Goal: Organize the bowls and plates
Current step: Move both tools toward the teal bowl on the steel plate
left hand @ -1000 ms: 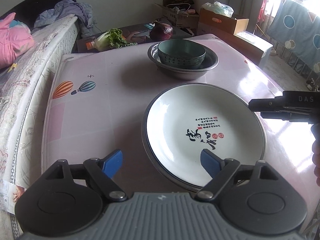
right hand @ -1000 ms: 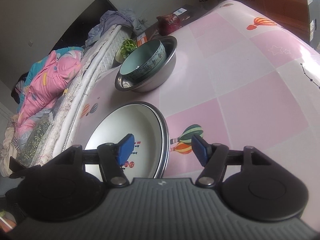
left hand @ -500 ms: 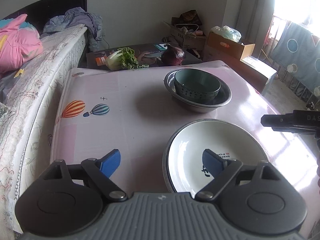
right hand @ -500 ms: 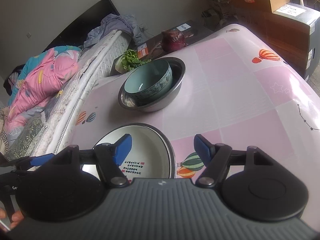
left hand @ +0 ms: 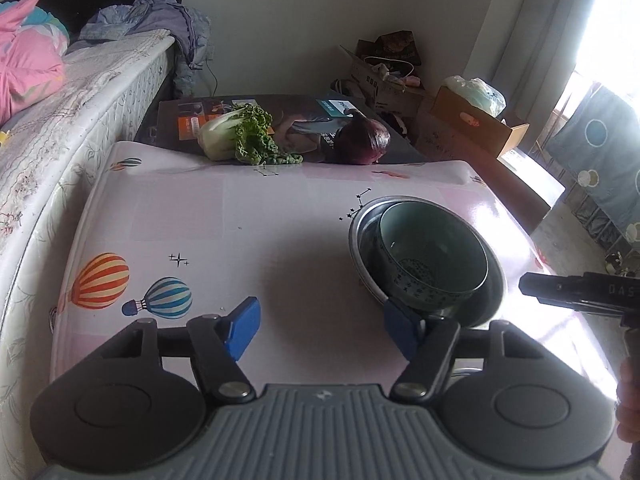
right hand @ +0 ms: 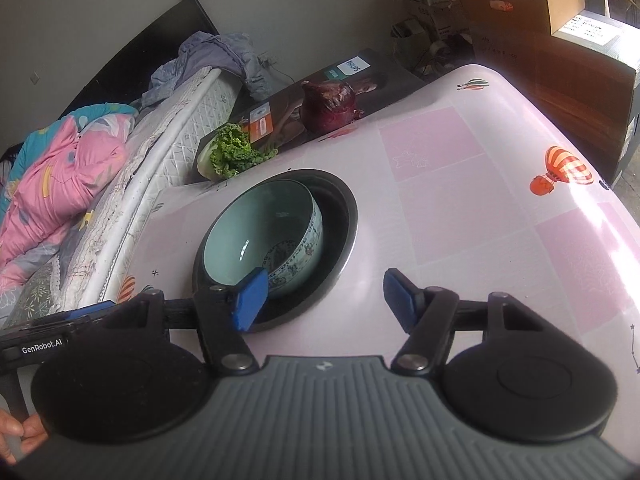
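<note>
Ceramic bowl (right hand: pixel 256 236), pale green glaze inside w/ blue print band outside, sat inside a wider steel basin (right hand: pixel 340 216) toward the mid-right of the desk (right hand: pixel 460 208). Bowl leaned off-centre, pushed to one side of the basin, not nested flat. Judged: stiff, fairly heavy for its size, glazed so slippery, chips or cracks if knocked on metal. Best hold prob. the rim wall, one pad inside + one outside, on the side clear of the basin wall. Basin looked thin, light, shiny, rolled lip; would likely slide on the glossy cloth, and could be taken by the lip, bowl riding inside.

Left claw (left hand: pixel 320 328) was open, nothing between pads; jaws had just been closing some, over bare desk. Its right pad overlapped the basin edge in the left wrist view; contact couldn't be told. Right claw (right hand: pixel 324 300) also open, empty, jaws had narrowed a little; left pad sat over the near rim of the bowl/basin in the right wrist view, touching or not unclear. No plates visible in either view.

Desk cover: pink/white squares, balloon + star prints, smooth plastic sheen, glare on the window side. At far edge: leafy cabbage (left hand: pixel 236 136), soft, crinkly, and a red cabbage (left hand: pixel 364 142), round, firm, both on a flat printed carton. Bed (left hand: pixel 80 92) w/ quilted mattress and pink bedding ran along the left; cardboard boxes (right hand: pixel 520 4) in the far corner.
</note>
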The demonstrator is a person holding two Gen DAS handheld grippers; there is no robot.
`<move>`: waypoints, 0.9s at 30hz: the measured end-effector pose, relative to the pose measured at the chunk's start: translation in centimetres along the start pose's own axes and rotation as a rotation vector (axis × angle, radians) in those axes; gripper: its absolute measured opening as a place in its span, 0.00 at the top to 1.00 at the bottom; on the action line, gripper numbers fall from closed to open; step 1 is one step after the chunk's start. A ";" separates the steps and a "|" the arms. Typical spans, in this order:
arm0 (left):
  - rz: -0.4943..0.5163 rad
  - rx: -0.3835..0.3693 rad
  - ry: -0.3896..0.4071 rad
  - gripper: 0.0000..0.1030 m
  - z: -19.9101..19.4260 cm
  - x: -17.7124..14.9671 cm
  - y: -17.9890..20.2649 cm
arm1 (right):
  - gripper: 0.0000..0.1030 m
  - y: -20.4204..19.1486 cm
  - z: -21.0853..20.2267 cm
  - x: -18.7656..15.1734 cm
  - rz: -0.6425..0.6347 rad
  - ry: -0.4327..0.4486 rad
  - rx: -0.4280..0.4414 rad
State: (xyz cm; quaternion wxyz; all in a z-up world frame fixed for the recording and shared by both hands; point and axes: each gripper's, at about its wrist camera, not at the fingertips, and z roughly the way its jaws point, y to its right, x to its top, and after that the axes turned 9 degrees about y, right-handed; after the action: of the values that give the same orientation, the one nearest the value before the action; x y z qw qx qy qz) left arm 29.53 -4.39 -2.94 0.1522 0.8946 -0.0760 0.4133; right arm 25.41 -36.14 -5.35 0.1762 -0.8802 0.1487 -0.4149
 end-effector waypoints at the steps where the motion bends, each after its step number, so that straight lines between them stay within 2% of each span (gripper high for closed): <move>1: -0.016 -0.007 -0.013 0.36 0.7 0.3 -0.2 | 0.41 0.2 0.7 0.2 0.002 -0.008 -0.009; 6: -0.080 -0.055 -0.067 0.41 3.4 1.1 -0.7 | 0.50 1.1 2.9 0.7 0.020 -0.035 -0.023; 15: -0.183 -0.099 -0.157 0.59 6.5 1.0 -1.3 | 0.60 1.3 5.3 0.8 0.029 -0.070 -0.024; 27: -0.256 -0.103 -0.216 0.64 9.4 1.2 -1.4 | 0.72 2.1 7.8 0.7 0.084 -0.112 -0.013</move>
State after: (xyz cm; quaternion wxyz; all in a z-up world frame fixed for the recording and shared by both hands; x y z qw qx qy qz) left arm 37.41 -6.26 -8.10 0.2400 0.9272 0.0016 0.2877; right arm 31.69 -36.80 -10.44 0.1958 -0.8961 0.1780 -0.3563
